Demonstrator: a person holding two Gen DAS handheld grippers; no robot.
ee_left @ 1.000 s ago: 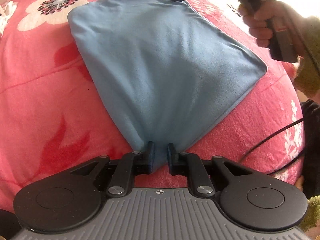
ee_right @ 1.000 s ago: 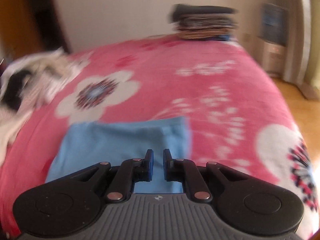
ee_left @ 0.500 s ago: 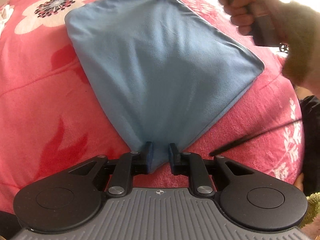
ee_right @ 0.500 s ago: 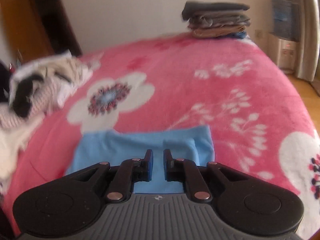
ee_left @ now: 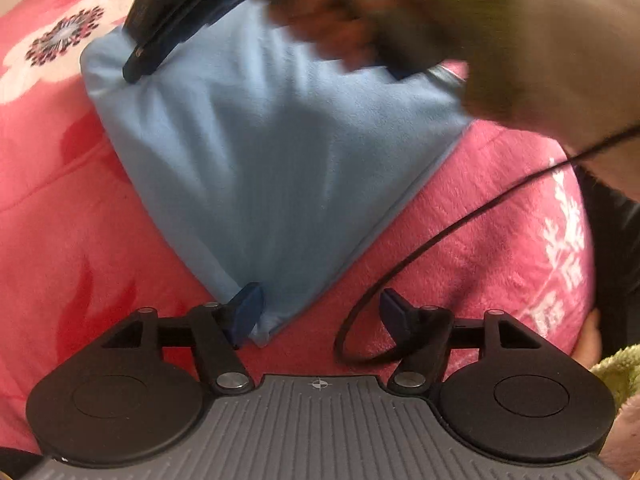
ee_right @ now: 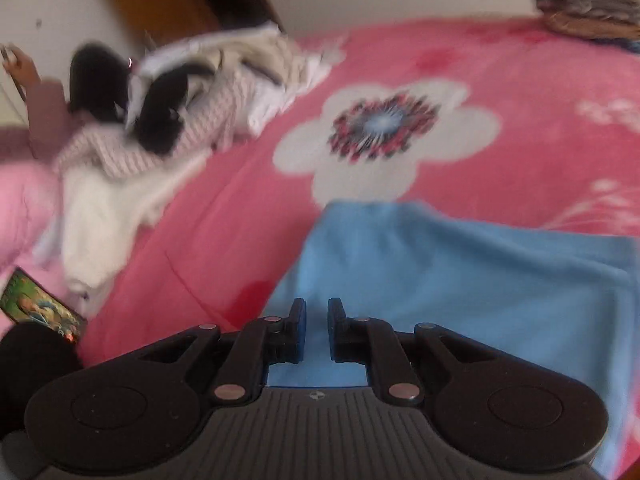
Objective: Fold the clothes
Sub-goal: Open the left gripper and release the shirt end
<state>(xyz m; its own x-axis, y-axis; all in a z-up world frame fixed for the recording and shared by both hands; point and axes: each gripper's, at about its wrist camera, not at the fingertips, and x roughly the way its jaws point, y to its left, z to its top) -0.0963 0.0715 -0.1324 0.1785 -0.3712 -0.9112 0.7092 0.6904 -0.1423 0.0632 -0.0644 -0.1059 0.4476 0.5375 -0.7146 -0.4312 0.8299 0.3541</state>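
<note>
A folded light-blue garment [ee_left: 272, 152] is laid flat on a pink fleece blanket [ee_left: 460, 240] printed with white flowers. In the left wrist view its near corner is seen just beside one dark-blue pad of the left gripper [ee_left: 320, 312], whose jaws have just been opening and are now spread wide; the corner is not pressed by either pad. A thin black cable [ee_left: 460, 232] is looped across the blanket beside the other pad. Only in this view is the right gripper [ee_left: 136, 68] shown from outside, blurred, with its tip set on the far edge of the garment, and a hand [ee_left: 344, 28] and a beige sleeve [ee_left: 540, 48] behind it.

In the right wrist view the right gripper's fingers are held close together with a narrow slit between them, over the soft, matte blue cloth; whether cloth is pinched there cannot be told. Things hidden from the other camera are shown here: a rumpled heap of white, striped and black clothes [ee_right: 180, 100] at the left, a stack of folded clothes [ee_right: 588, 4] at the far right corner, and a large white flower with a dark spiky centre [ee_right: 384, 128].
</note>
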